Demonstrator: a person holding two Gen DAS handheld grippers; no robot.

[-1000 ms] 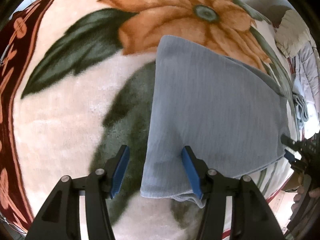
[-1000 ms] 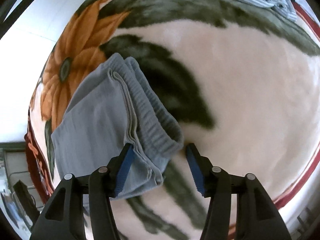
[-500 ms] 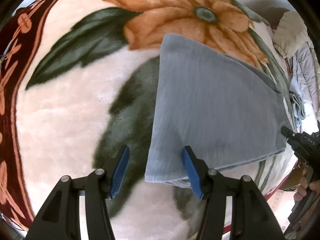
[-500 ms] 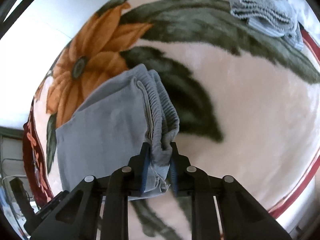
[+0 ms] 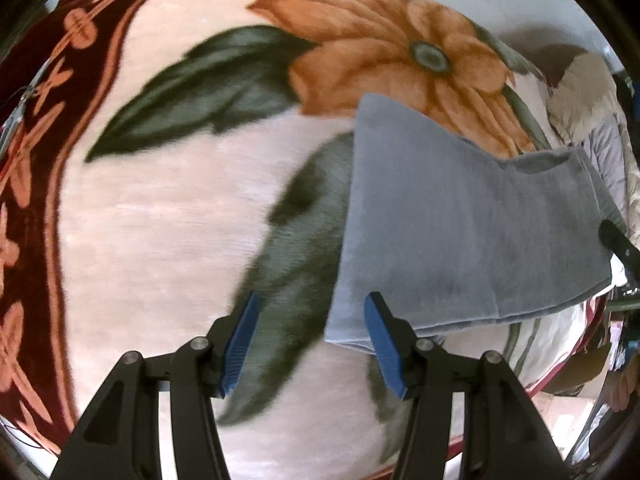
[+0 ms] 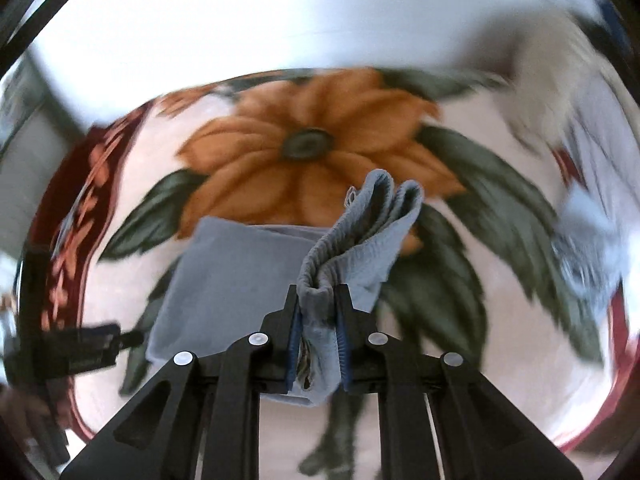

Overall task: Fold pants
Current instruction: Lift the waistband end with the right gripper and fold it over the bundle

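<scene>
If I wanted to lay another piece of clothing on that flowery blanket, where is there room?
The widest bare patch lies on the blanket between the dark red border and the grey pants, under the left tool, which is open and holds nothing. It is crowded at the far side, by the heaped clothes, and where the right tool is closing on the pants' waistband.

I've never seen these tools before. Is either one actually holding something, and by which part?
The right gripper is closing on the grey pants, pinching their bunched ribbed waistband end. The left gripper holds nothing; its jaws stand apart above the blanket.
</scene>
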